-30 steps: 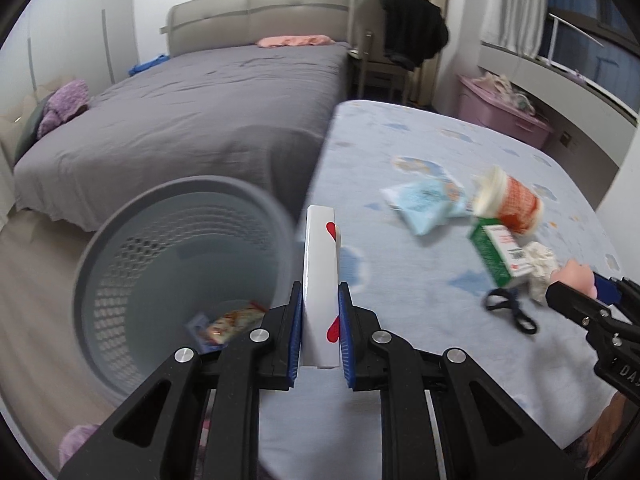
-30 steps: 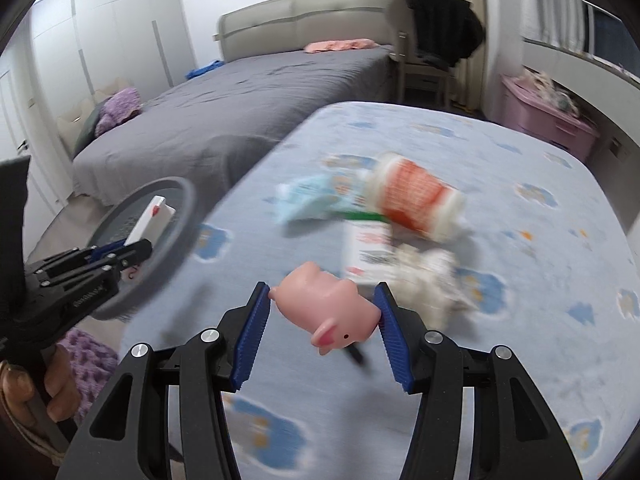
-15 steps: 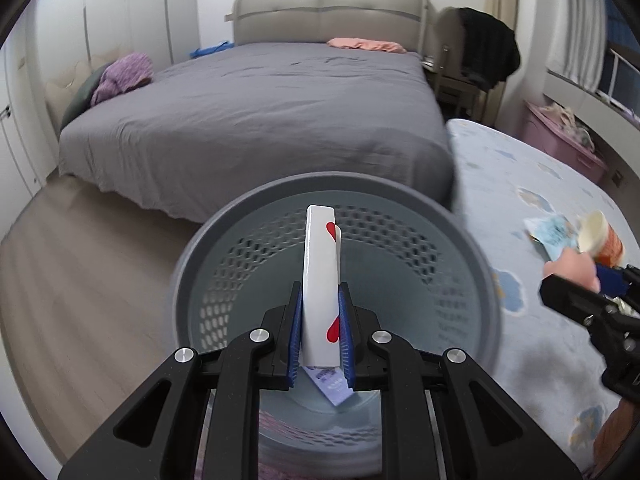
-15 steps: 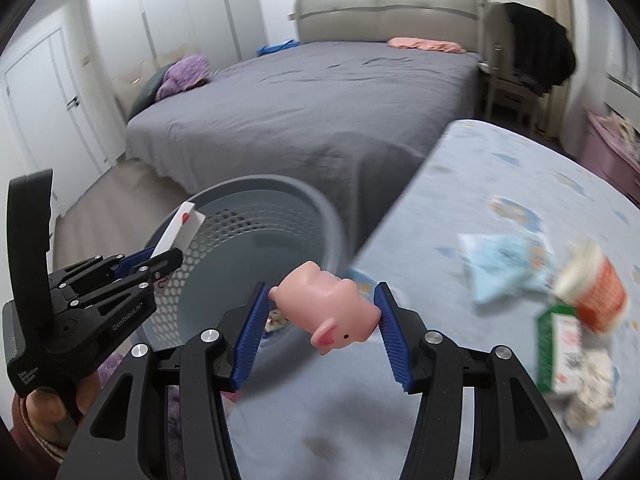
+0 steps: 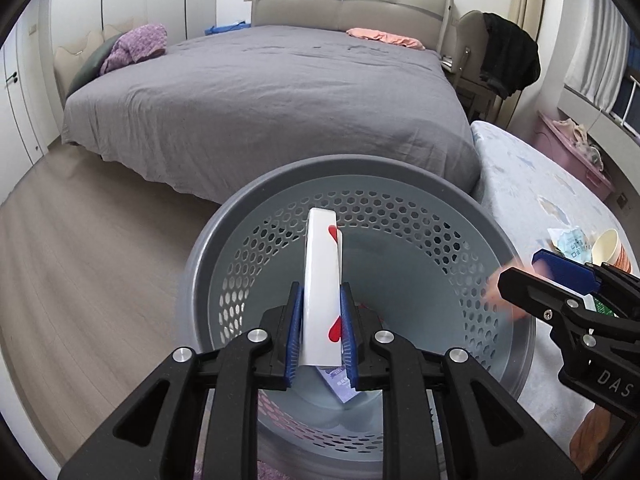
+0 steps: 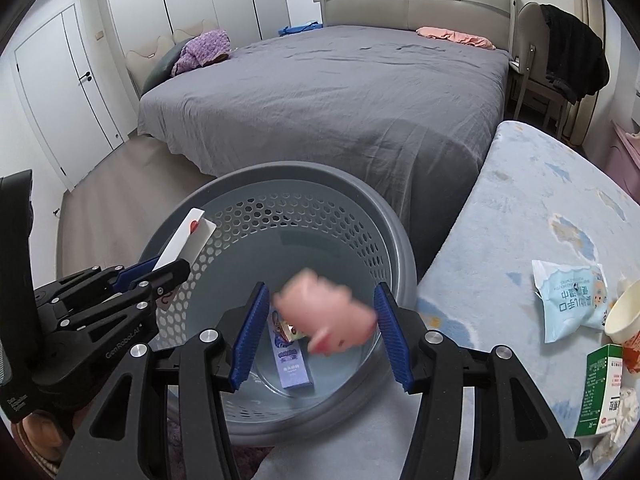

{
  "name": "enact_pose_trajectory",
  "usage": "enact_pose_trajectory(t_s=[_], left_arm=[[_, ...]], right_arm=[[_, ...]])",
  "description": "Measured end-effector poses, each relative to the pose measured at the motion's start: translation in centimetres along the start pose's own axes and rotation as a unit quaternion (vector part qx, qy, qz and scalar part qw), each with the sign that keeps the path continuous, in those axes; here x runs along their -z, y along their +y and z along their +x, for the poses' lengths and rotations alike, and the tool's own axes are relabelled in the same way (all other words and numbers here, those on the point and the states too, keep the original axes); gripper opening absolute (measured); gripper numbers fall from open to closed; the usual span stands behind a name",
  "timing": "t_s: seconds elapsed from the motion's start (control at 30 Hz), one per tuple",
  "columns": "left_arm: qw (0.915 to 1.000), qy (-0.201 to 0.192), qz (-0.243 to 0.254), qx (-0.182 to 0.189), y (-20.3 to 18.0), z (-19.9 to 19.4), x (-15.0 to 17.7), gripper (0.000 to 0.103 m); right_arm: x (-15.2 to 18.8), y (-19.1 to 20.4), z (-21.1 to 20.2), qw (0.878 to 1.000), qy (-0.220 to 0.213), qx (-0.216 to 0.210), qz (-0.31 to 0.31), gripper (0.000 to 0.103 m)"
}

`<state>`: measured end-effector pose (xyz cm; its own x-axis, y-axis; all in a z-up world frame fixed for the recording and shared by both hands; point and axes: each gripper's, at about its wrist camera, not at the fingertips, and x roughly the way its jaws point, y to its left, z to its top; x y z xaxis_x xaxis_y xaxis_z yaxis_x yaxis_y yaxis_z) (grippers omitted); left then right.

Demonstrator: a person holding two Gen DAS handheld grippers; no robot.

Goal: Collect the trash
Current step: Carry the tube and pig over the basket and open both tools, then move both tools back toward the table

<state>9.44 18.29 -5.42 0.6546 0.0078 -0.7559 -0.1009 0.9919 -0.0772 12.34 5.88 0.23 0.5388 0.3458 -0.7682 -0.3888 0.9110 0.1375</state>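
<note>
Trash drop time: the pink pig toy (image 6: pixel 326 314) is blurred mid-air between the spread jaws of our right hand-held gripper (image 6: pixel 320 334), right over the gray basket (image 6: pixel 224 190). Looks like it's been let go. Our left hand-held gripper (image 5: pixel 320 340) is clamped on the white carton (image 5: pixel 322 284) above the same basket, so next we'd guess that gets released too. More litter sits on the blue bed (image 6: pixel 520 184).

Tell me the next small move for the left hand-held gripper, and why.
Probably open the left hand-held gripper: it grips the white box directly above the grey basket, while the right one is open, with the pink pig toy blurred between its pads.
</note>
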Motion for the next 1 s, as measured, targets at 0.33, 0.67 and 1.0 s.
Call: enact_pose_trajectory(t_s=[0.33, 0.67, 1.0], left_arm=[[0.9998, -0.003, -0.008, -0.016, 0.48, -0.22, -0.1, 0.057], [0.9996, -0.005, -0.016, -0.024, 0.86, -0.24, 0.03, 0.063], [0.9995, -0.009, -0.016, -0.026, 0.86, -0.24, 0.29, 0.071]], right_arm=[[0.18, -0.91, -0.49, 1.0, -0.008, 0.008, 0.015, 0.062], [0.55, -0.44, -0.75, 1.0, -0.008, 0.01, 0.014, 0.062], [0.88, -0.06, -1.04, 1.0, -0.008, 0.014, 0.016, 0.062]])
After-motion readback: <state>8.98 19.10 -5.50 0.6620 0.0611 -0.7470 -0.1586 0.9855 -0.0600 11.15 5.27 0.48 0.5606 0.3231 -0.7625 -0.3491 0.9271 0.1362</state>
